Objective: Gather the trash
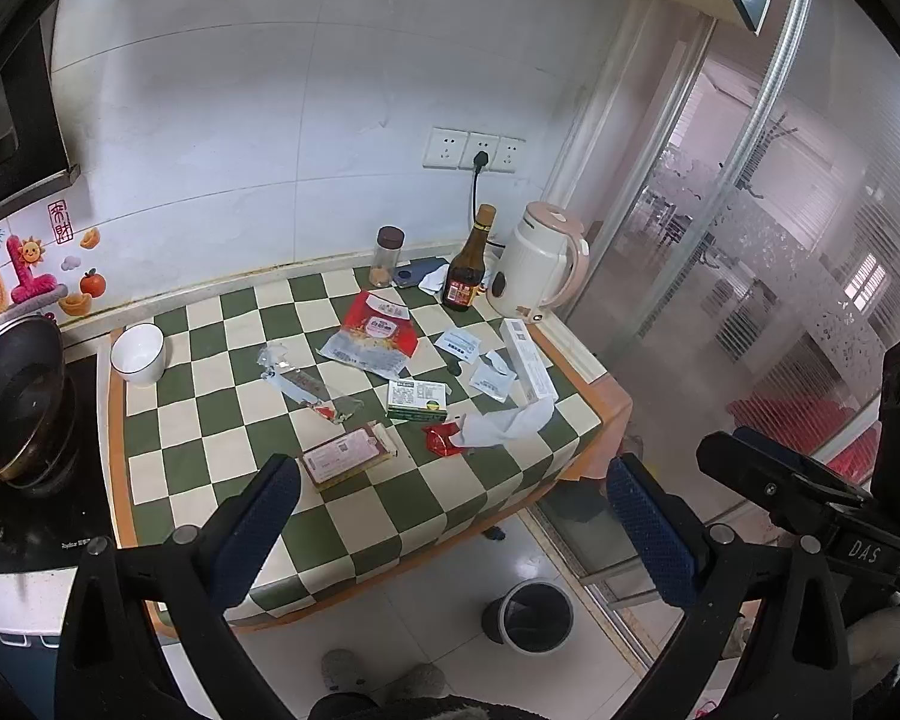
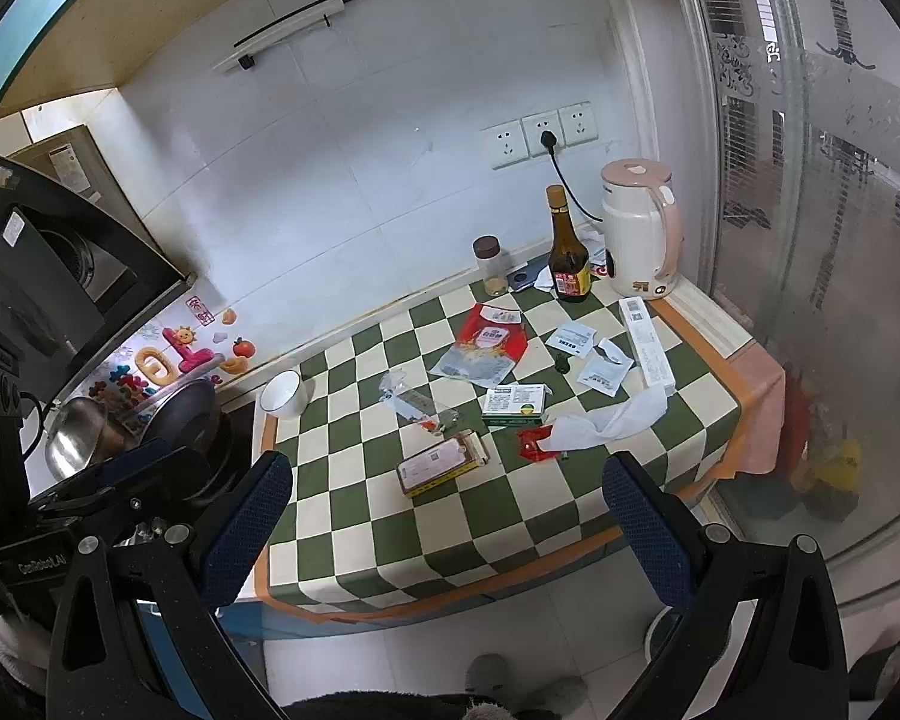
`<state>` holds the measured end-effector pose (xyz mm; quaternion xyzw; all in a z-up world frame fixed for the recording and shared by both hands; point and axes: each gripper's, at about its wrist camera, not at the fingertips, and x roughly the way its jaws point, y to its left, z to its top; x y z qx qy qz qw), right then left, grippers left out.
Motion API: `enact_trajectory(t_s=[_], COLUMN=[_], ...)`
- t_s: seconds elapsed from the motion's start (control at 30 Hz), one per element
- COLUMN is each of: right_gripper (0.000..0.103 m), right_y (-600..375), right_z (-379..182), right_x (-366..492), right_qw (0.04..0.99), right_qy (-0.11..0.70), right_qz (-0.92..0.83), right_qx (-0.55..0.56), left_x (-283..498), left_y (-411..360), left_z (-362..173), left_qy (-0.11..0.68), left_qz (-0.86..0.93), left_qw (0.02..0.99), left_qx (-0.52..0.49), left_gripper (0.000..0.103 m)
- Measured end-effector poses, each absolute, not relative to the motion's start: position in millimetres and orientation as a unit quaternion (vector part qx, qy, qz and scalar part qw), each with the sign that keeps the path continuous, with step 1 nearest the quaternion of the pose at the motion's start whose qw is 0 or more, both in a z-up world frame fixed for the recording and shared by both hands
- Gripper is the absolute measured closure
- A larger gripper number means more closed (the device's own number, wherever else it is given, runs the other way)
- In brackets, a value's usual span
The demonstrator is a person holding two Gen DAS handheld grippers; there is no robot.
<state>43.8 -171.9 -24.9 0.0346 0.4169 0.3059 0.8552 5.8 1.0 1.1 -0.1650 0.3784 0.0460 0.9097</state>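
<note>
Your left gripper (image 1: 450,516) and right gripper (image 2: 450,516) hang jaws spread, holding nothing, above the litter-strewn table (image 2: 510,516); bin (image 1: 531,615) below.

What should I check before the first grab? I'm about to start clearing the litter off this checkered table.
1. Left gripper open and empty: ok.
2. Right gripper open and empty: ok.
3. Trash bin on the floor by the table, opening unobstructed: ok.
4. Nearest litter, the pink-labelled packet, lies flat and apart from other pieces: ok.
5. Crumpled tissue overlaps the red wrapper: not ok for a single-item grab.
6. Bin has room left: cannot tell.
</note>
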Motion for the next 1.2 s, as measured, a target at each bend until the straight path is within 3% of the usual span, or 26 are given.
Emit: enact_trajectory(t_s=[1.2], right_gripper=[0.0], right_y=[-161], right_z=[-27], right_x=[49], right_qw=[0.848], right_qy=[0.419], right_qz=[0.322], right_qx=[0.044], left_x=[1], left_y=[16], left_z=[-1], left_qy=[0.376], left_qz=[0.055], left_qw=[0.91], left_qx=[-0.167], left_gripper=[0.0])
